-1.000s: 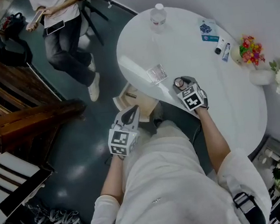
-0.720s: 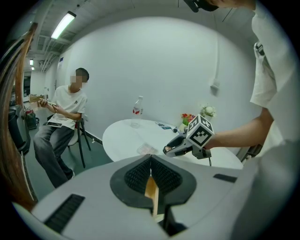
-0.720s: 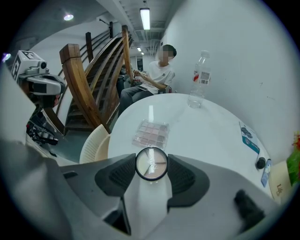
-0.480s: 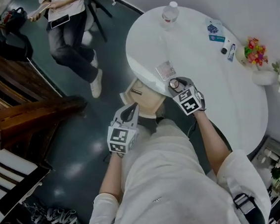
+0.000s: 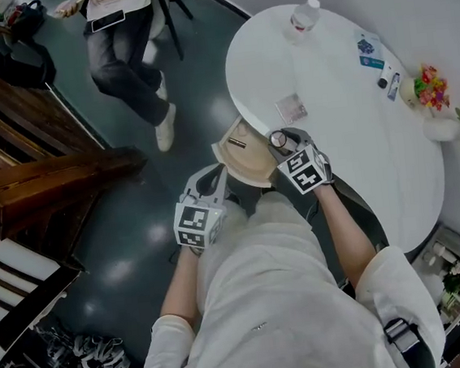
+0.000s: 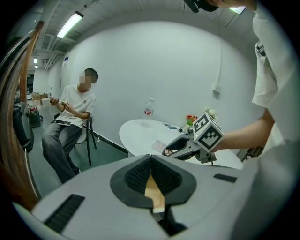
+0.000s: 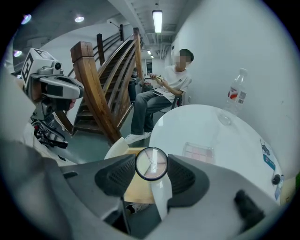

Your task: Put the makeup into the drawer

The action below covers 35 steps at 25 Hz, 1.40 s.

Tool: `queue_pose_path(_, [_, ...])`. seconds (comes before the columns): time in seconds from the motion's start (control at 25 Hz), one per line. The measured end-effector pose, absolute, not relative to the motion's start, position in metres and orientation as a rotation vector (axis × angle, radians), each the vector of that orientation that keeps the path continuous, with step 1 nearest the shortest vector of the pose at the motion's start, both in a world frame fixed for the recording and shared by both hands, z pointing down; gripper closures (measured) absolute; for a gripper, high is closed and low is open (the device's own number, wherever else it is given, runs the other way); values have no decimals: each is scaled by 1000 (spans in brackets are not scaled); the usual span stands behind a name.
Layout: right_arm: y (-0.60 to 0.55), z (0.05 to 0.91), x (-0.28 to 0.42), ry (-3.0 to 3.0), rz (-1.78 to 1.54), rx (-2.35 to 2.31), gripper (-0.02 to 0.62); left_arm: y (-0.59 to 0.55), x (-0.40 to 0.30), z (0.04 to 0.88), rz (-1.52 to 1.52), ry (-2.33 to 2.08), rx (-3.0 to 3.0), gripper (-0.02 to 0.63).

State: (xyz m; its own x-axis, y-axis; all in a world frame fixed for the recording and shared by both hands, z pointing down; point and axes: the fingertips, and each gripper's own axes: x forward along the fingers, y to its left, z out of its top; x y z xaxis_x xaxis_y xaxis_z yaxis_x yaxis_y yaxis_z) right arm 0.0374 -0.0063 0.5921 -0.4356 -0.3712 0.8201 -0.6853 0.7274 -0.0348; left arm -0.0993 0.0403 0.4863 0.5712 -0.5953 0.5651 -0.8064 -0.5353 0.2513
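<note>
My right gripper (image 5: 279,140) is shut on a round dark-rimmed makeup compact (image 7: 151,164) with a clear lid, and hangs over the table edge right beside the open wooden drawer (image 5: 246,158). The drawer juts out from under the round white table (image 5: 347,134); a small dark item (image 5: 236,143) lies in it. A pink eyeshadow palette (image 5: 292,109) rests on the table just beyond the right gripper, and shows again in the right gripper view as palette (image 7: 198,151). My left gripper (image 5: 212,177) is shut and empty, near the drawer's front; its closed jaws (image 6: 151,165) hide most of the drawer.
A water bottle (image 5: 304,16) stands at the table's far edge. Small cosmetic items (image 5: 384,81), a card (image 5: 369,48) and flowers (image 5: 430,88) sit at the right side. A person sits on a chair (image 5: 120,35) beyond. A wooden staircase (image 5: 21,144) rises at the left.
My right gripper has carried the compact from over the tabletop out to the table edge beside the drawer. The left gripper has shifted slightly along the drawer front, still shut.
</note>
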Motion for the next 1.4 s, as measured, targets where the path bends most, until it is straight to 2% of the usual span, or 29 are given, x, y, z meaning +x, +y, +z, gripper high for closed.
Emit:
queue_pose_path(0.56, [22, 614, -41, -2081, 440, 676, 379, 36, -144, 494, 588, -1083, 2319, 595])
queue_pose_path(1.4, [36, 767, -62, -1958, 440, 490, 379, 26, -159, 539, 663, -915, 2364, 595])
